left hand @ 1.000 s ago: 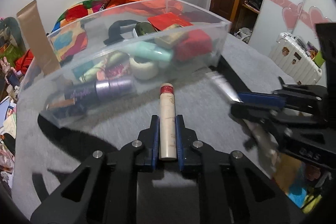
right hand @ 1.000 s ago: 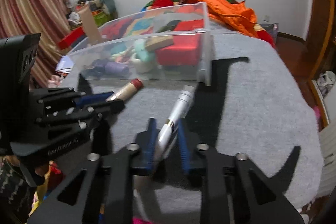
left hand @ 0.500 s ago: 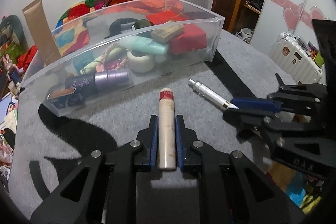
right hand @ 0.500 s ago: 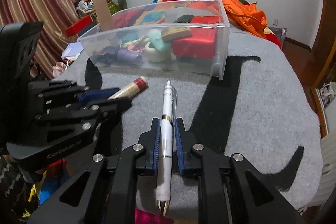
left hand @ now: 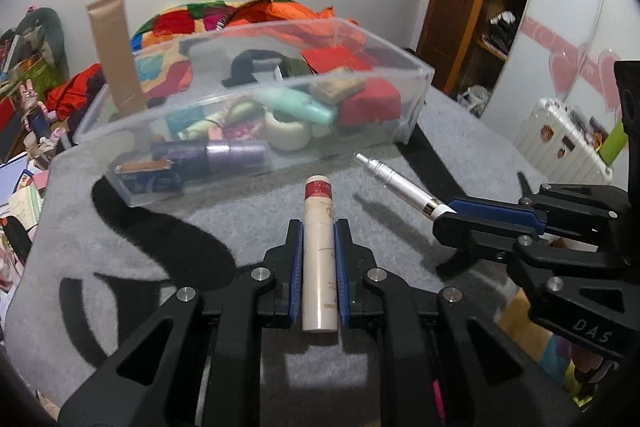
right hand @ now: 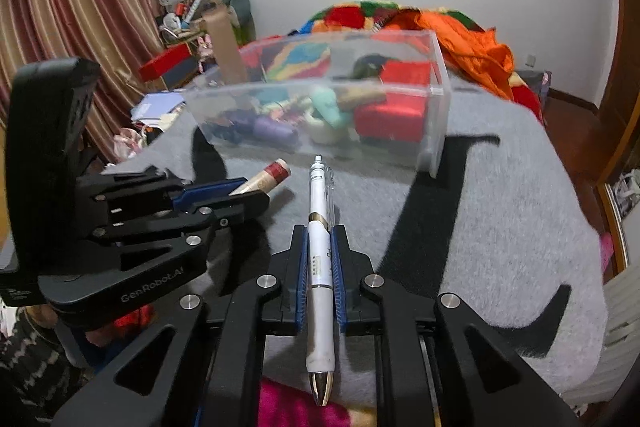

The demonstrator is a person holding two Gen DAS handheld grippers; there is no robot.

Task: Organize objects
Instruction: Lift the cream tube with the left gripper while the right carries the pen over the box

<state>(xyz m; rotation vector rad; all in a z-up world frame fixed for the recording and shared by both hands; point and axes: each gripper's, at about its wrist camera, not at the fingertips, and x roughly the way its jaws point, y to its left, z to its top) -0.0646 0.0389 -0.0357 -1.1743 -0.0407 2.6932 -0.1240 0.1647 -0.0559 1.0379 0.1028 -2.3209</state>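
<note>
My left gripper point(left hand: 318, 227) is shut on a cream tube with a red cap point(left hand: 318, 247), held above the grey blanket; it also shows in the right wrist view point(right hand: 266, 179). My right gripper point(right hand: 320, 233) is shut on a white pen point(right hand: 320, 247), whose silver end shows in the left wrist view point(left hand: 396, 183). A clear plastic bin point(left hand: 420, 95) full of several items stands just beyond both grippers; it also shows in the right wrist view point(right hand: 438, 107). Both grippers are level, side by side, short of the bin.
A tan tube point(left hand: 114, 51) stands upright at the bin's left end. A grey blanket with black shapes point(right hand: 500, 187) covers the surface. Colourful bedding point(right hand: 460, 31) lies behind the bin. A white suitcase point(left hand: 560, 143) stands at the right, clutter at the left.
Both grippers have drawn back and risen from the bin, each still holding its item. The pen now lies straight along the right fingers; a second ago it was slanted.
</note>
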